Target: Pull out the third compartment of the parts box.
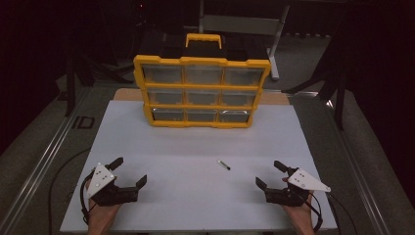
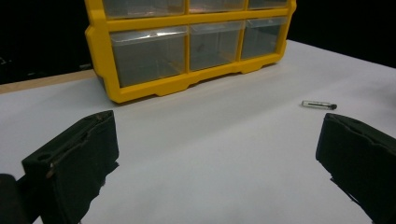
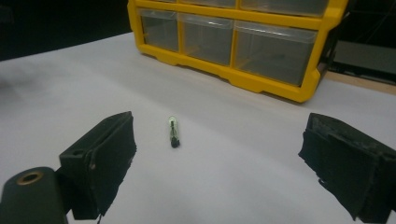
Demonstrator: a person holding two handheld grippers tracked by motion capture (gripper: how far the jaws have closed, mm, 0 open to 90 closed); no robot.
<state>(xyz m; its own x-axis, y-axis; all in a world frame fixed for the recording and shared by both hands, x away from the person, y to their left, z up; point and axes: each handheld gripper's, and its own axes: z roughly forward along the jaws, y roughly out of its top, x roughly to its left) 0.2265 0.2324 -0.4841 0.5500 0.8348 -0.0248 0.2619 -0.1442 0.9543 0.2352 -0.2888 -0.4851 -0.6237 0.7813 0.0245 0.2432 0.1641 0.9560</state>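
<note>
- Nothing is done yet, by the look of it: the small tube lies alone on the white surface, untouched, and every drawer of the yellow organiser at the far end sits shut.
- Judging from the layout, the work is to pick the tube up and put it in a drawer; the reach, the grasp, the drawer and the drop all remain.
- The tube lies between the 2 grippers and the organiser, nearer the right gripper than the left gripper; in the right gripper view it lies just ahead, between the 2 fingers and closer to the left one.
- Right fingers: spread wide, released, holding nothing and clear of the tube.
- Left fingers: also spread wide and empty, hovering low over bare surface, with the tube off to their right and well apart.
- The right gripper looks better placed to take it.
</note>
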